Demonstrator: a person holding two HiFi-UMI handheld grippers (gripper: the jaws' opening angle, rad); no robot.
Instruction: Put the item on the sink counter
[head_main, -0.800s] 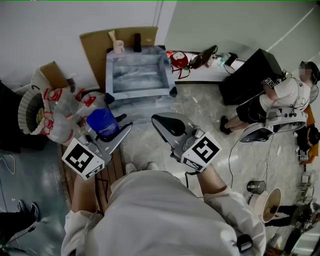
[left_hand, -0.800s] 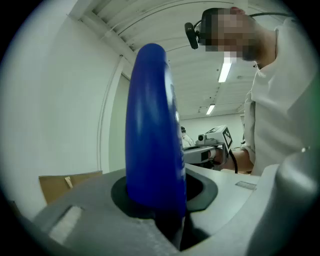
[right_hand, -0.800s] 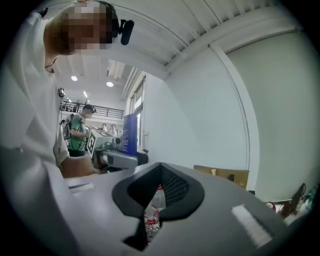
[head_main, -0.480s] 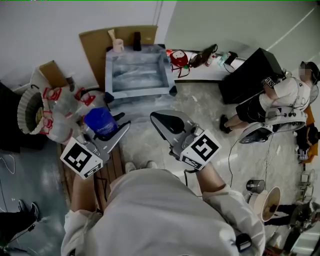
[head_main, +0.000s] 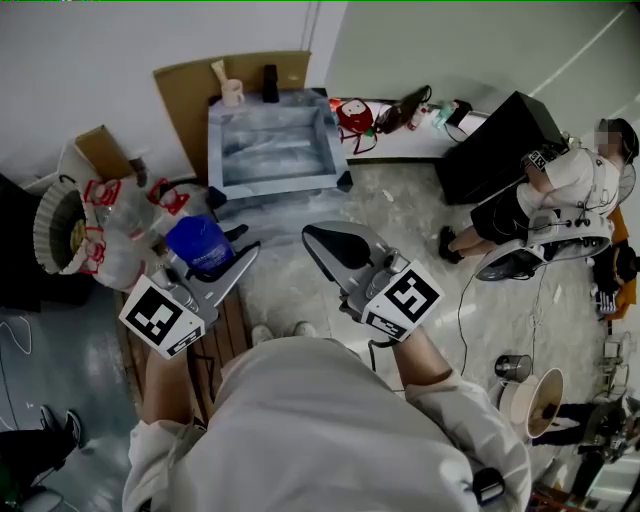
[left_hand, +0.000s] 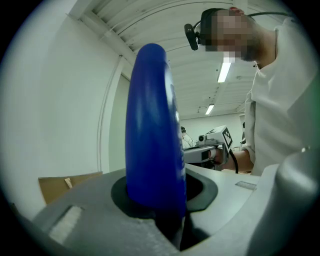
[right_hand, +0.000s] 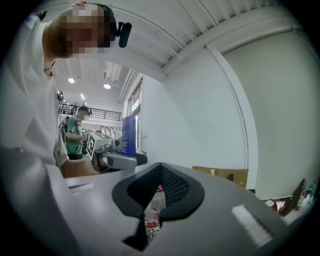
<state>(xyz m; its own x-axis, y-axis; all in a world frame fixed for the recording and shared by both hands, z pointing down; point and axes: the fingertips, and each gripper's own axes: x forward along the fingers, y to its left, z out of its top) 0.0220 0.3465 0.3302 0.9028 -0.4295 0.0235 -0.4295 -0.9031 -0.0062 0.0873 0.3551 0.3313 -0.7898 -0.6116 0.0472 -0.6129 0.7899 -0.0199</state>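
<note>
Head view: left gripper (head_main: 228, 258) pinches the blue item (head_main: 200, 243); right gripper (head_main: 318, 242) pressed together; sink (head_main: 214, 140) ahead, bottles (head_main: 125, 220) leftward.

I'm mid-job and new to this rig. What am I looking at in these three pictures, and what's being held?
No robot here: a person holds a two-jaw gripper in each hand. The head view looks down from the person's head; the other two cameras ride on the grippers, looking along their jaws. The left gripper is shut on a blue item, upright between its jaws. The right gripper is shut and empty. Ahead stands a metal sink, with a cup and a dark bottle at its far side.
</note>
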